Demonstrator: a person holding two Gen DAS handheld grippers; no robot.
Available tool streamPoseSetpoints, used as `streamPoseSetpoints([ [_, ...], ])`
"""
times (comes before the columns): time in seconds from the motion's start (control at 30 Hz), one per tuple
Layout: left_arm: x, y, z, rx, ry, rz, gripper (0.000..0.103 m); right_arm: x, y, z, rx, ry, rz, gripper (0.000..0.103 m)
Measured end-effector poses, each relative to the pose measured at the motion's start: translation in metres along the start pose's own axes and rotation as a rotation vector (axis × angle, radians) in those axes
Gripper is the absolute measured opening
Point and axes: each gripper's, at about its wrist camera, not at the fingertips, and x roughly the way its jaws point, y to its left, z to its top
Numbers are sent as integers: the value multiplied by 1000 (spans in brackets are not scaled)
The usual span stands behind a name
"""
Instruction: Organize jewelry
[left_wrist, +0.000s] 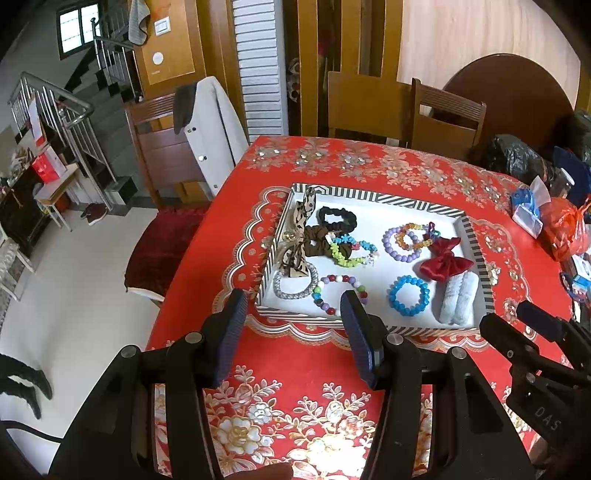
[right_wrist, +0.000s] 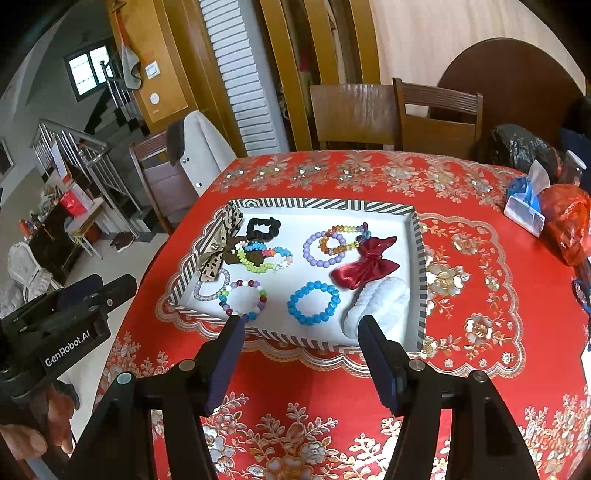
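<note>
Both grippers hang over the table's near edge, short of the tray (right_wrist: 419, 258), nothing in either. Left gripper (left_wrist: 293, 308): fingers spread wide. Right gripper (right_wrist: 301, 334): same, wide.

All the jewelry sits inside the tray. Left to right:
- Left edge: leopard-print bow (right_wrist: 218, 254) leaning on the wall, clear ring bracelet (right_wrist: 207, 291) at the near-left corner, partly under the bow.
- Next in: black scrunchie (right_wrist: 263, 226) toward the far edge; neon bead strand (right_wrist: 264, 258) draped over a brown scrunchie (left_wrist: 317, 236), tangled.
- Near edge: multicolour bead bracelet (right_wrist: 243, 299), then blue bead bracelet (right_wrist: 314, 302), both lying flat and apart.
- Right half: purple bead bracelet (right_wrist: 323, 247) overlapping an orange one (right_wrist: 338, 240), red satin bow (right_wrist: 364, 267), white rolled cloth (right_wrist: 380, 306) in the near-right corner.

This fits either a sorted tray or a mixed one awaiting sorting, so I can't call the stage.

If you pick: take the flat, isolated bracelets by one side of the loop, fingers straddling the beads, coming straight down. Avoid the tangled cluster and the overlapped pair; a pinch there likely drags a neighbour. Beads are probably on elastic, so close gently.
</note>
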Motion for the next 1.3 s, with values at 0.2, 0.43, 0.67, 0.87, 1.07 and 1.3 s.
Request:
streamPoseSetpoints([
  [0.2,2,0,-1,-8,6,1,52,1,0,1,5,-1,8,62],
  [0.43,2,0,-1,-4,7,1,52,2,1,-1,-5,8,10,62],
  [0.67,4,1,-4,-8,14,2,52,4,3,-3,-9,17,11,62],
  [0.87,4,-4,-6,-3,18,5,52,5,2,-4,-9,24,12,62],
  [1.07,4,-4,-7,-5,20,3,52,6,2,-5,-13,28,12,62],
  [1.3,8,-8,-12,-4,27,-17,52,5,-15,-10,6,20,7,62],
])
